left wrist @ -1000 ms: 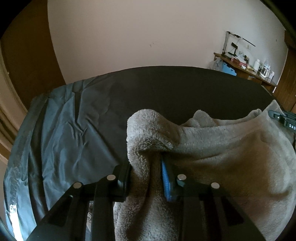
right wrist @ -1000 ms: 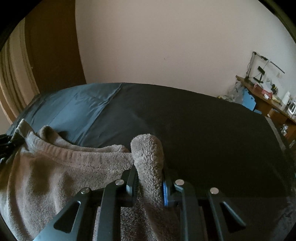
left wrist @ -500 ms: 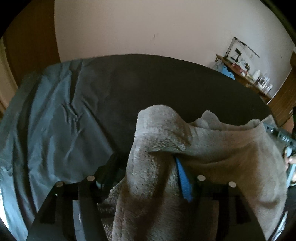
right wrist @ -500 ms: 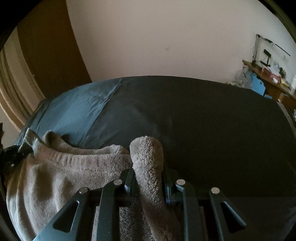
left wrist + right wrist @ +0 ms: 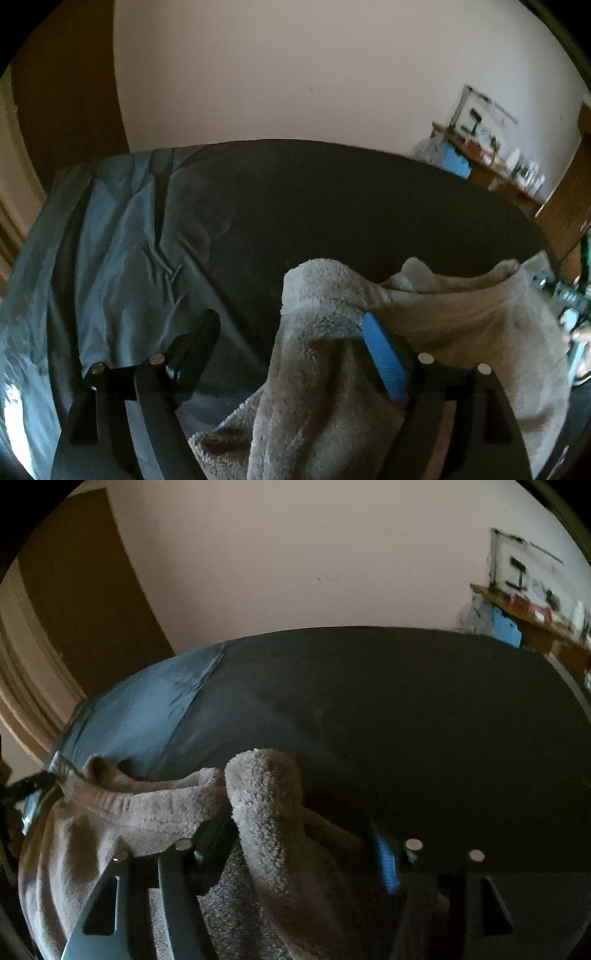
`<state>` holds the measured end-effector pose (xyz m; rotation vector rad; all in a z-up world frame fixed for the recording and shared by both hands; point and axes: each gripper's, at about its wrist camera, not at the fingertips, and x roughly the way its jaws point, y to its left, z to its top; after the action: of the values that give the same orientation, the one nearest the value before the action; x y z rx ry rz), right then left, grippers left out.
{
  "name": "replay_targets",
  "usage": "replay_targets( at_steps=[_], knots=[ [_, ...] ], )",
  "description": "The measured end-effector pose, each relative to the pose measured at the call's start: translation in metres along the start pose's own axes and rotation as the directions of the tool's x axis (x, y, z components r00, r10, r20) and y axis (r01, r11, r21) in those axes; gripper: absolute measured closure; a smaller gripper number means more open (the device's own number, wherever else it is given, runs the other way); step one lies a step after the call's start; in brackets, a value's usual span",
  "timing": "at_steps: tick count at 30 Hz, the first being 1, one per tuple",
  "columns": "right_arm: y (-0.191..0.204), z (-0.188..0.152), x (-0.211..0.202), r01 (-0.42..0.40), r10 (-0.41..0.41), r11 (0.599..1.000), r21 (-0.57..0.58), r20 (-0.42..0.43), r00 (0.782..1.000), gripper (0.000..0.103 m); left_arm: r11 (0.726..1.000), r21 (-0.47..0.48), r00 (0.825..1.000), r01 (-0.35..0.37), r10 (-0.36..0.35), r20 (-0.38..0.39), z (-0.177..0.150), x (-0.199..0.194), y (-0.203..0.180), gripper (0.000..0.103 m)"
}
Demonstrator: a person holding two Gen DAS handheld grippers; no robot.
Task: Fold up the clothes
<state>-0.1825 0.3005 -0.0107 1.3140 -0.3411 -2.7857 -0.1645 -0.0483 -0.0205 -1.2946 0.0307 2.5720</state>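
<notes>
Fleecy grey garment (image 5: 424,332) lay bunched on the dark bed (image 5: 332,206), both the left gripper (image 5: 288,343) and right gripper (image 5: 299,834) opening off its corners, one fold laid, more smoothing likely left

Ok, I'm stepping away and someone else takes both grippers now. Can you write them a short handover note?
Left gripper: jaws opening, fleece slack against the blue pad only, not clamped.
Right gripper: jaws opening, a fleece corner stands loose between them, not pinched.
Fleece: bunched at the near edge of the bed, stretched between the two grippers.
Done: fleece let go on the bed.
Left: probably draw both grippers clear, smooth it, regrasp, make the next fold.
</notes>
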Motion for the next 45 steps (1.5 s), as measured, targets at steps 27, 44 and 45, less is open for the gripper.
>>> replay_targets(
  at_steps=[27, 44, 45],
  knots=[
    [0.040, 0.001, -0.100, 0.077, -0.039, 0.991, -0.107, 0.317, 0.948, 0.086, 0.989, 0.043, 0.974, 0.144, -0.150, 0.169, 0.043, -0.066, -0.008, 0.090],
    [0.042, 0.006, 0.005, 0.240, -0.237, 0.960, -0.144, 0.042, 0.971, 0.072, 0.991, 0.024, 0.990, -0.135, 0.135, -0.031, 0.034, 0.056, -0.006, 0.029],
    [0.039, 0.006, 0.005, 0.253, -0.251, 0.958, -0.135, 0.037, 0.967, 0.057, 0.990, 0.012, 0.989, -0.141, 0.142, -0.040, 0.035, 0.058, -0.003, 0.024]
  ],
)
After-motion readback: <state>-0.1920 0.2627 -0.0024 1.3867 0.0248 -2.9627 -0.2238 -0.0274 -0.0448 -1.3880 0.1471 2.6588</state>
